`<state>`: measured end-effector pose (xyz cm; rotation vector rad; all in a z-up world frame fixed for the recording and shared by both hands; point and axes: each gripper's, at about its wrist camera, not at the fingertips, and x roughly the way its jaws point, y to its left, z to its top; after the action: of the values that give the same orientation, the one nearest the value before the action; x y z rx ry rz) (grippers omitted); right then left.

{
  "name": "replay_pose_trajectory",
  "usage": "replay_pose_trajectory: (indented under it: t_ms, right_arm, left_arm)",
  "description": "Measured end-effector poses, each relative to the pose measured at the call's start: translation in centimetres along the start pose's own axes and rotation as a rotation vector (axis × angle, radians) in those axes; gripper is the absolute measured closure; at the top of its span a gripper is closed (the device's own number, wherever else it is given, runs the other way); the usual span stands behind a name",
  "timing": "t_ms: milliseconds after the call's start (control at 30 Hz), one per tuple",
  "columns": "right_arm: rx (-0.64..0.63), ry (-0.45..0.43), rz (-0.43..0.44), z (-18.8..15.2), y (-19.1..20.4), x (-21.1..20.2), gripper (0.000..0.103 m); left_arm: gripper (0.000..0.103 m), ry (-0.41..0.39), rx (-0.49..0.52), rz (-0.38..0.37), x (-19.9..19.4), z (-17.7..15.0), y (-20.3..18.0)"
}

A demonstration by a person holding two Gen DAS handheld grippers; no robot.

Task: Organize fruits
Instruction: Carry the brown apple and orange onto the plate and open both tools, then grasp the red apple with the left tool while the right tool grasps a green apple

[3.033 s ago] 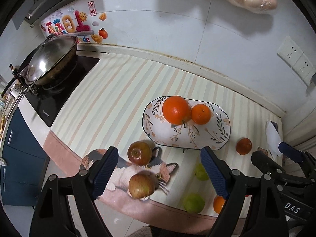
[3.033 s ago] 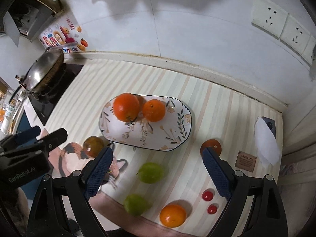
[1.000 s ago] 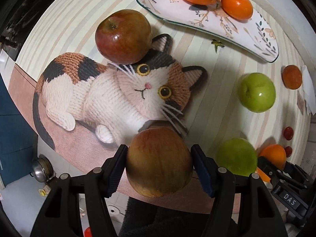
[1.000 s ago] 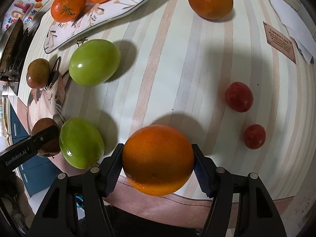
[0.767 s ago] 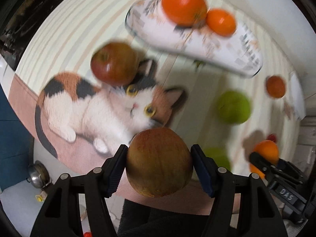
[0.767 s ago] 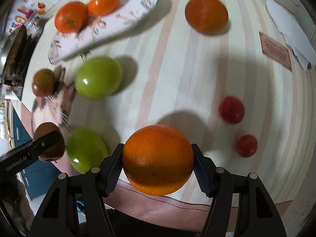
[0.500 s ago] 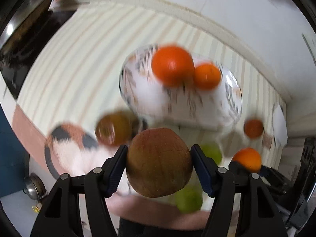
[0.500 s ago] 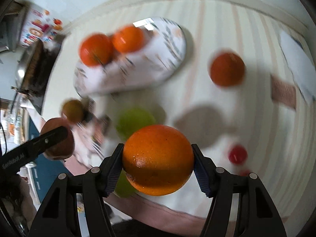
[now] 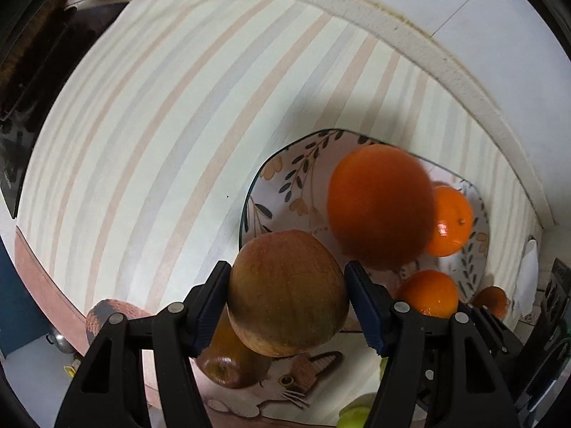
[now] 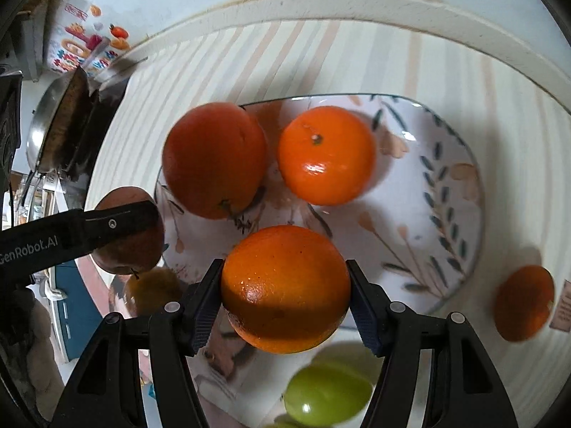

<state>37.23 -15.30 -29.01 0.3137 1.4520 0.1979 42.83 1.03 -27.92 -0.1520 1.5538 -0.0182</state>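
Note:
My left gripper (image 9: 287, 294) is shut on a brownish-red apple (image 9: 287, 290) and holds it over the near left rim of the floral plate (image 9: 271, 174). My right gripper (image 10: 285, 290) is shut on an orange (image 10: 285, 287) held above the near edge of the same plate (image 10: 446, 185). The plate holds a large orange (image 10: 214, 160) and a smaller mandarin (image 10: 326, 155). The held orange also shows in the left wrist view (image 9: 426, 292). The left gripper with its apple (image 10: 132, 249) shows at the left of the right wrist view.
A second apple (image 9: 228, 363) lies on the cat-pattern mat (image 9: 285, 388). A green fruit (image 10: 326, 394) and a loose mandarin (image 10: 524, 301) lie on the striped counter (image 9: 142, 125). A wok (image 10: 53, 125) on the stove stands at far left. The wall is close behind.
Both grippers closed on their fruit, lifted them off the counter and moved forward to the plate. The plate and its two oranges now look much closer.

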Motion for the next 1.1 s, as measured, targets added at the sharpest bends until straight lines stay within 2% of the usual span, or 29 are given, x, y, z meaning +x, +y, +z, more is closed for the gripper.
replay_pose_trajectory:
  t_ms: [367,433,500,567,667,833,1100]
  right_arm:
    - [0.025,0.044,0.0,1.6,0.1,3.1,0.034]
    - [0.027,0.044,0.013,1.6,-0.1,2.9,0.03]
    - [0.024,0.04,0.014,1.8,0.1,2.7,0.023]
    - [0.014,0.043,0.017,1.6,0.1,2.3,0.021]
    - [0.004,0.042,0.022,1.6,0.2,1.5,0.013]
    - [-0.019,0.016,-0.024,1.2,0.8,-0.3,0.01]
    - [-0.068,-0.04,-0.148,-1.4,1.5,-4.2,0.01]
  left_arm:
    - [0.039,0.002,0.004,0.012,0.7,-0.1,-0.3]
    - [0.038,-0.001,-0.008,-0.004,0.6,-0.1,-0.1]
    - [0.024,-0.012,-0.018,-0.009,0.2,-0.1,0.1]
    - [0.018,-0.024,-0.019,-0.025,-0.3,-0.4,0.3]
    - [0.018,-0.031,-0.024,-0.034,-1.0,-0.7,0.5]
    - [0.018,-0.069,-0.006,-0.009,-2.8,-1.3,0.8]
    - [0.018,-0.165,0.027,0.072,-6.1,-5.7,0.8]
